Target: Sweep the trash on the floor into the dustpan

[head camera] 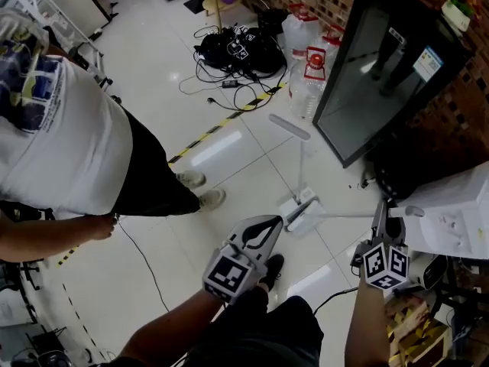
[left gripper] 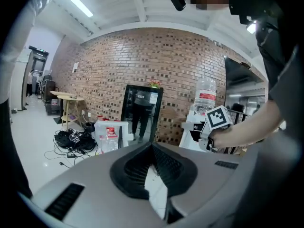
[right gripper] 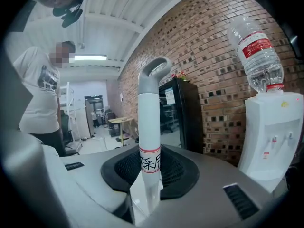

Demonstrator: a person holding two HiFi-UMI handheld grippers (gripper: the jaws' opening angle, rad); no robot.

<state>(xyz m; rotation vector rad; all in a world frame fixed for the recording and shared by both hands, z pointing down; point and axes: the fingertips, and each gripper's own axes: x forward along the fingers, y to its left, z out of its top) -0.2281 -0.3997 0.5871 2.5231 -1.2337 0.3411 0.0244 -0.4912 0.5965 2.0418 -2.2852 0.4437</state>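
A white broom-and-dustpan set [head camera: 300,213] stands on the tiled floor ahead of me. One thin white handle [head camera: 301,163] rises from it to a flat grey top. A second white handle [right gripper: 150,127] has a grey loop end and a red-edged label. It runs from the set to my right gripper [head camera: 380,214] [right gripper: 149,152], which is shut on it. My left gripper [head camera: 278,221] [left gripper: 152,149] hovers just left of the set's base, its tips together with nothing between them. A few small dark specks [head camera: 357,186] lie on the floor by the black cabinet.
A person in a white shirt [head camera: 69,136] stands close on the left, shoes [head camera: 200,189] near the set. Beyond are tangled cables [head camera: 237,48], large water bottles [head camera: 307,75], a black glass-door cabinet [head camera: 382,67] and yellow-black floor tape [head camera: 221,125]. A white water dispenser [head camera: 458,212] is at right.
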